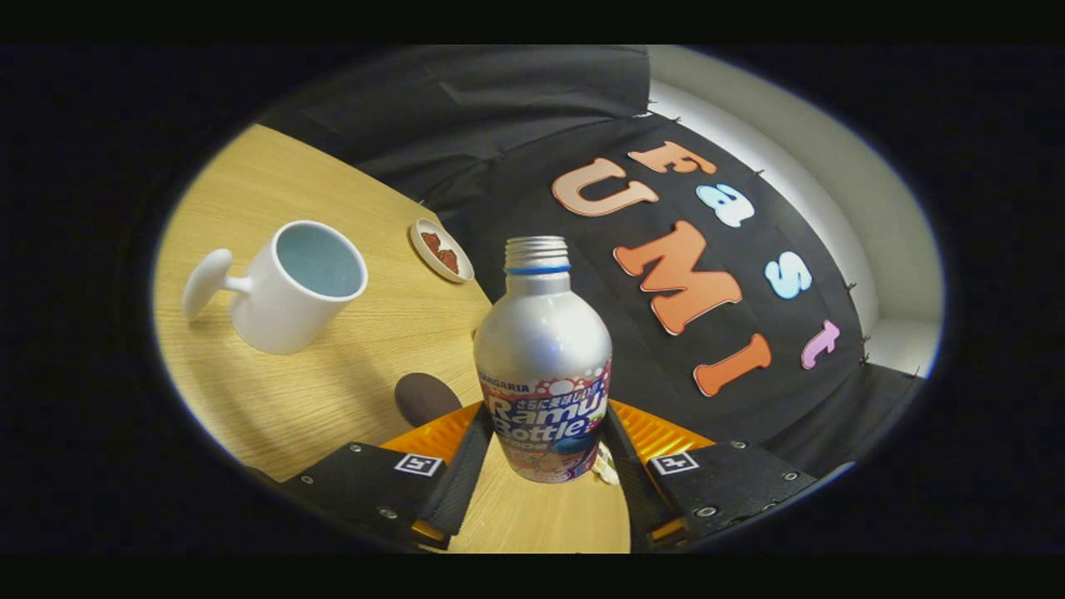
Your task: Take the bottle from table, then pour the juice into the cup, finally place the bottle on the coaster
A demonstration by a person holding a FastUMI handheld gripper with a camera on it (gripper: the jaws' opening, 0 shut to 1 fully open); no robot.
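One bottle (542, 358) stands between the two fingers (466, 466) of the gripper (545, 470), its lower body flanked closely on both sides. It is a silvery metal bottle with a rounded shoulder that narrows to a short neck; the neck carries a blue ring just under a bare screw thread, and no cap sits on the mouth. A printed band wraps the lower half, white and red with bubble shapes and large lettering. The bottle stands roughly straight along the fingers. The fingers are drawn in to about the width of the bottle and both seem to press against the printed band, so the bottle looks gripped; I cannot tell whether its base touches the tabletop (333, 383) or hangs just above it.

Beside the bottle, to its left and close to its base, a dark oval patch (424, 398) lies on the pale wood-grain tabletop; it may be a shadow or a flat mat, I cannot tell. Farther left of the bottle, well apart from it, stands a white cup (295, 287) with a pale bluish inside and a knob-ended handle pointing away from the bottle. Beyond the bottle's shoulder, between cup and bottle and near the tabletop's far edge, sits a small white coaster (441, 249) with a reddish-brown centre.
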